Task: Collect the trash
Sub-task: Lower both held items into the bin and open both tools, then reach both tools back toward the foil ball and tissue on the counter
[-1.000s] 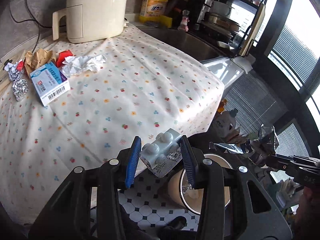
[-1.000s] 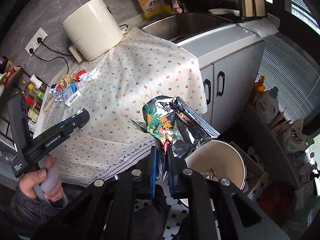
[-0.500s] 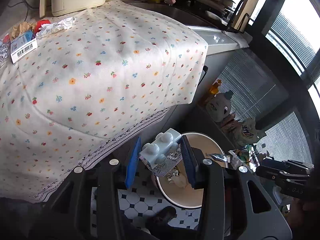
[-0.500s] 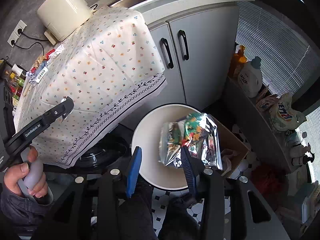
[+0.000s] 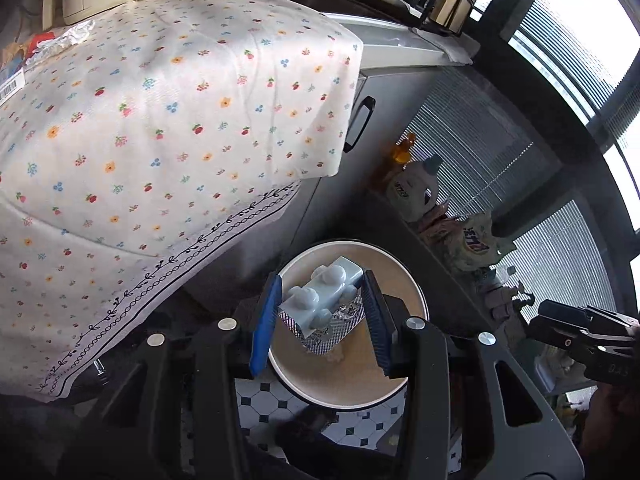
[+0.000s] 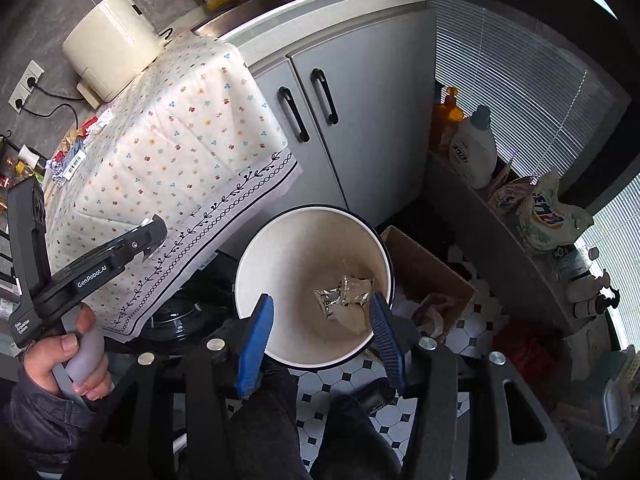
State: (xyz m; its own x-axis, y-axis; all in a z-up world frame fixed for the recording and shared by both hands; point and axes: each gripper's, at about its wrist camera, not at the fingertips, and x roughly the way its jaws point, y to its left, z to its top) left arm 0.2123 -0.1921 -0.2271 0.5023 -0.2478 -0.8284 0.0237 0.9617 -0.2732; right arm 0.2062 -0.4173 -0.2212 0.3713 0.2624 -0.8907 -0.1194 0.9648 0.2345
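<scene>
Foil-backed and pale blue, the blister pack (image 5: 320, 306) sits clamped between the blue pads of my left gripper (image 5: 320, 320), low and centre in the left wrist view, hanging right over the mouth of the bin (image 5: 412, 284). The bin is a cream tub with a dark rim, standing on the black-and-white tiled floor (image 5: 276, 400). In the right wrist view my right gripper (image 6: 320, 334) is released: its jaws have just been opening and nothing is pressed between the pads, which stand apart over the near rim of the bin (image 6: 256, 264). Down inside, toward the lower right of the tub, lies a crumpled foil wrapper (image 6: 346, 300). Just right of the bin a cardboard box (image 6: 428, 264) sits on the floor. To the upper left of both views hangs the flowered cloth (image 5: 160, 120) draped over the counter, with a heap of scraps (image 6: 74, 152) at its far left edge and a cream appliance (image 6: 112, 40) behind it. Grey cabinet doors (image 6: 352, 120) with black handles fill the upper middle of the right view. My left hand (image 6: 76, 356) grips its handle at lower left there.
</scene>
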